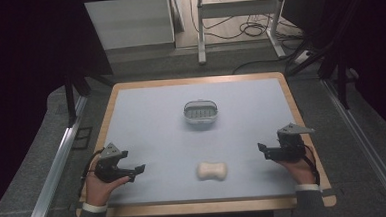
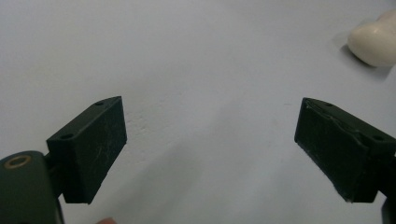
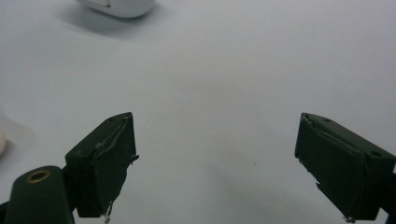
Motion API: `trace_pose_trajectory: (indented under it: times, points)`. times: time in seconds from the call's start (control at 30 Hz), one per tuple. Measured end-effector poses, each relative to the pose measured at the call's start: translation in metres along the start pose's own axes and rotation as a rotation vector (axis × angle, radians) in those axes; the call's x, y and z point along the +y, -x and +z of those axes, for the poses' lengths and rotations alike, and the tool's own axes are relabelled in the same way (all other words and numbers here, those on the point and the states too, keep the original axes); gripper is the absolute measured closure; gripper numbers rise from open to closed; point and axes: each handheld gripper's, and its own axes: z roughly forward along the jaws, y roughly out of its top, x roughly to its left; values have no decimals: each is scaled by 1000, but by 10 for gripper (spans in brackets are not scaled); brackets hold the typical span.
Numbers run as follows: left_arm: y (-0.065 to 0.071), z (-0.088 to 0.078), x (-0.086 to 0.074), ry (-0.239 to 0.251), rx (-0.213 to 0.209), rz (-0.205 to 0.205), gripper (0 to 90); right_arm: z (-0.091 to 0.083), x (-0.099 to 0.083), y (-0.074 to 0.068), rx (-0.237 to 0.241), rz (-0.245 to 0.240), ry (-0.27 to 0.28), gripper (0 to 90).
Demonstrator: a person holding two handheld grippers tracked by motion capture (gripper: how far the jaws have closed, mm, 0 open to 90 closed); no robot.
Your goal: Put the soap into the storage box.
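A cream bar of soap [image 1: 212, 170] lies near the table's front edge, between the two hands; a part of the soap [image 2: 375, 39] shows at the top right of the left gripper view. A white soap dish [image 1: 200, 113] with a slotted insert stands at mid-table; its rim [image 3: 119, 6] shows at the top of the right gripper view. My left gripper [image 1: 137, 172] rests at the front left, open, with nothing between its jaws [image 2: 210, 149]. My right gripper [image 1: 261, 150] rests at the front right, open and empty [image 3: 212, 163], pointing left.
The pale blue table top [image 1: 157, 135] has a wooden rim. Beyond the table stand a metal desk frame [image 1: 236, 21] with cables on the floor and a white cabinet [image 1: 129, 24]. Metal rails run along both sides of the floor.
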Motion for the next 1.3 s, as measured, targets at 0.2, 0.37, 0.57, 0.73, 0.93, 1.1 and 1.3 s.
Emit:
trace_pose_trajectory:
  times: [0.2, 0.37, 0.57, 0.73, 0.93, 1.1, 1.3]
  points:
    - [3, -2, 1, -1, 8, 2, 93, -4, 6, -5, 31, -17, -18, 130]
    - [3, -3, 2, -2, 7, 4, 88, -4, 13, -9, 58, -51, -43, 138]
    - [3, -2, 2, -4, 1, 5, 89, -5, 31, -22, 103, -107, -75, 148]
    - [4, -2, 2, -4, -8, 5, 88, -7, 47, -38, 159, -167, -95, 153]
    - [4, -1, 2, -7, -7, 6, 89, -1, 59, -55, 203, -233, -153, 153]
    - [5, 2, 2, -15, -9, 12, 89, 5, 63, -67, 240, -273, -177, 153]
    - [5, 1, 1, -5, -10, 8, 89, 9, 65, -82, 260, -309, -208, 153]
